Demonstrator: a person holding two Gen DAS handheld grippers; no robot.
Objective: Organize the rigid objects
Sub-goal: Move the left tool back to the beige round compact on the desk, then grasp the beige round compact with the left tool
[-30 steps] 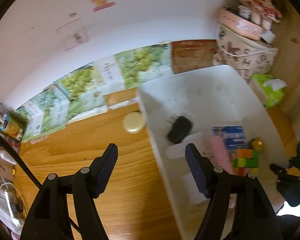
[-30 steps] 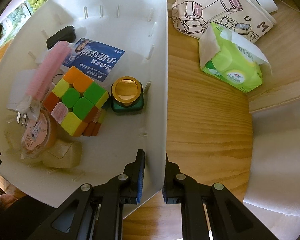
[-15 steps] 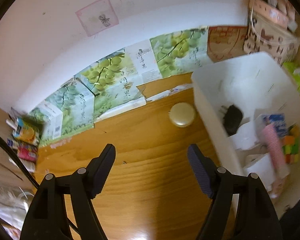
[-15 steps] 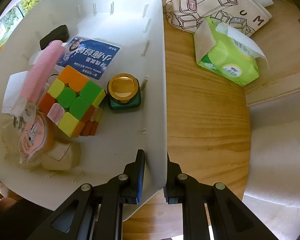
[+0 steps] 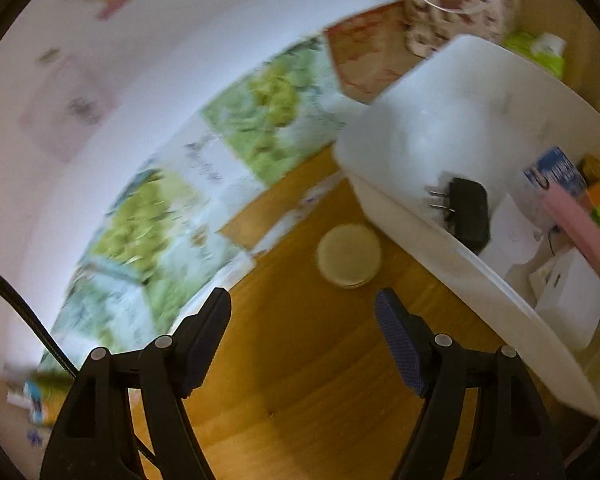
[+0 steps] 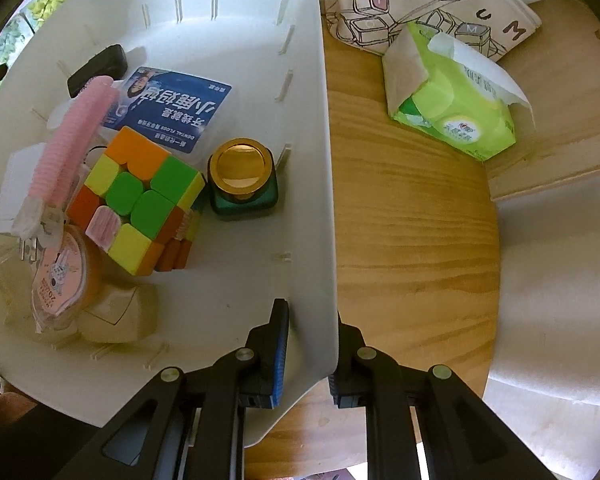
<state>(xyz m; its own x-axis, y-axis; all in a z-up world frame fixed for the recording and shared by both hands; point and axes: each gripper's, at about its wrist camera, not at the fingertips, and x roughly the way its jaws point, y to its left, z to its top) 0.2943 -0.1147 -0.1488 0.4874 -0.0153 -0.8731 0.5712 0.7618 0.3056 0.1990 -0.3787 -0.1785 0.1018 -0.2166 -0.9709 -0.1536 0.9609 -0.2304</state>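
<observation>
A: What was the step?

B: The wooden worktop (image 5: 300,380) carried the white bin (image 6: 260,60), already loaded with the puzzle cube (image 6: 136,200) and green jar (image 6: 242,180). The right gripper (image 6: 312,352) pinched the bin's side wall.

A: And the left?

B: The left gripper (image 5: 302,344), jaws spread and just widened, empty, hovered near the round cream tin (image 5: 348,256) outside the bin. Next, probably: straddle it, close, lift it in.

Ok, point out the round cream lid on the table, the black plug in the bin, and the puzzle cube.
round cream lid (image 5: 348,255), left wrist view, centre of its top face.
black plug (image 5: 469,213), left wrist view, middle of its black body.
puzzle cube (image 6: 134,196), right wrist view, green centre square of the top face.
</observation>
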